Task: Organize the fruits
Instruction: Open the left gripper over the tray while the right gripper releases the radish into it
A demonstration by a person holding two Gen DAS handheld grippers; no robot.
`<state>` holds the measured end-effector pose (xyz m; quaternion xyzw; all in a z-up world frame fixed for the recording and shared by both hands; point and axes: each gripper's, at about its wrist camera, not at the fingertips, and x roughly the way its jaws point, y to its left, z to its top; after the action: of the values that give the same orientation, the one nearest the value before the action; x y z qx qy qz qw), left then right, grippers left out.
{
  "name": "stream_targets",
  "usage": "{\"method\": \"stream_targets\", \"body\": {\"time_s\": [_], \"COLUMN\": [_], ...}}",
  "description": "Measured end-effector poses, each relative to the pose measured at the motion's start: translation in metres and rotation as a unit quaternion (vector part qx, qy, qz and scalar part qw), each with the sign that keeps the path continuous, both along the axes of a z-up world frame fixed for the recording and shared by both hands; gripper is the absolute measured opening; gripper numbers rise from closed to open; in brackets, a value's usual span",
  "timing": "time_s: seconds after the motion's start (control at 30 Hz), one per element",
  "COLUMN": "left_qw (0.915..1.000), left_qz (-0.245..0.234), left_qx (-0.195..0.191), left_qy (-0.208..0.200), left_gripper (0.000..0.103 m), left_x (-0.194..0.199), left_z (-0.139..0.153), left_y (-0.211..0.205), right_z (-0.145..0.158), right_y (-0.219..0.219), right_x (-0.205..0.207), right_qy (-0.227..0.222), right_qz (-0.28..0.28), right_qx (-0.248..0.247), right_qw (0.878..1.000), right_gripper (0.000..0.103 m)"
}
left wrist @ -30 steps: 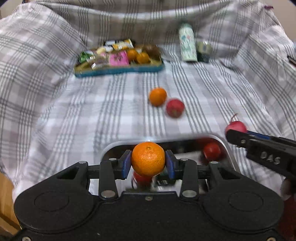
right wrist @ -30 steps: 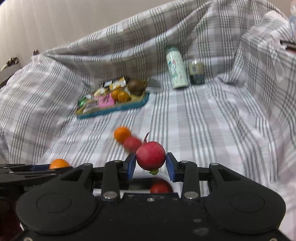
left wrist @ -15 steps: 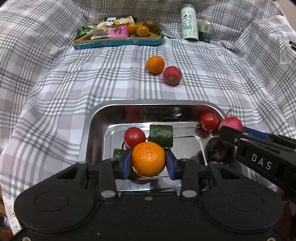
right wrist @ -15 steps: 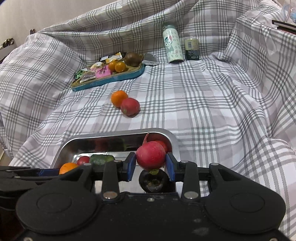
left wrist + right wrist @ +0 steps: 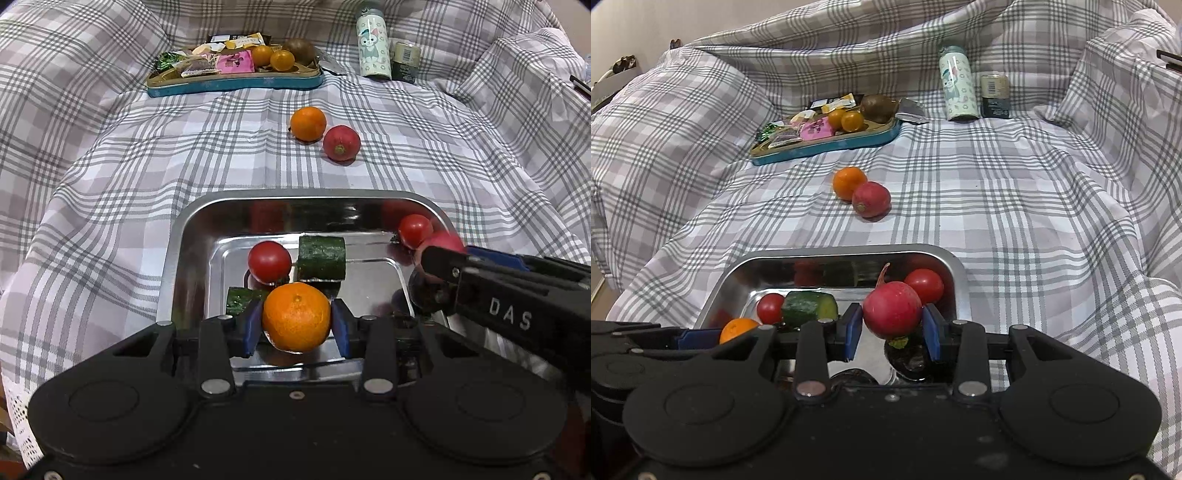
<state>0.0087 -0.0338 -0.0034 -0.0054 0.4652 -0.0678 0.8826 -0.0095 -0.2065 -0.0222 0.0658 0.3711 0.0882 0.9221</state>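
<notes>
Left wrist view: the left gripper [image 5: 296,325] has its jaws about half open and has just been widening them; the orange [image 5: 296,322] sits between the blue pads [image 5: 252,326], with slim gaps at both sides, low over the near end of the steel tray [image 5: 173,266]. Its stem dimple faces the camera. Behind it lie a tomato [image 5: 269,261] and a cucumber piece [image 5: 322,257] with its long axis running left to right.

Right wrist view: the right gripper [image 5: 892,328] is nearly closed, clamping the radish [image 5: 892,309] over the tray's right end [image 5: 960,288]. The radish's thin root points up and away, its leaf stub down. Another tomato [image 5: 924,285] lies just behind it.
</notes>
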Motion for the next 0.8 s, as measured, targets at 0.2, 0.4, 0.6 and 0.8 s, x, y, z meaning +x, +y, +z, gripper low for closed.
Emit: {"method": "stream_targets", "body": {"time_s": [0.2,0.4,0.6,0.8], "left_qw": [0.9999,0.9994,0.9994,0.9993], "left_qz": [-0.006,-0.017,-0.009,0.008], "left_qx": [-0.011,0.007,0.011,0.015], "left_qy": [-0.009,-0.031,-0.033,-0.034], "left_gripper": [0.048,0.048,0.048,0.048], "left_x": [-0.008,-0.013,-0.014,-0.013], "left_z": [0.002,0.008,0.009,0.011], "left_y": [0.001,-0.006,-0.006,-0.002], "right_z": [0.001,0.003,0.004,0.003], "right_y": [0.000,0.000,-0.002,-0.004], "right_x": [-0.002,-0.004,-0.006,-0.006], "right_qy": [-0.005,-0.008,-0.012,-0.011], "right_qz": [0.002,0.002,-0.003,-0.008], "right_qx": [0.006,0.005,0.008,0.010], "right_qw": [1.000,1.000,1.000,1.000], "right_gripper": [0.038,0.038,0.038,0.038]}}
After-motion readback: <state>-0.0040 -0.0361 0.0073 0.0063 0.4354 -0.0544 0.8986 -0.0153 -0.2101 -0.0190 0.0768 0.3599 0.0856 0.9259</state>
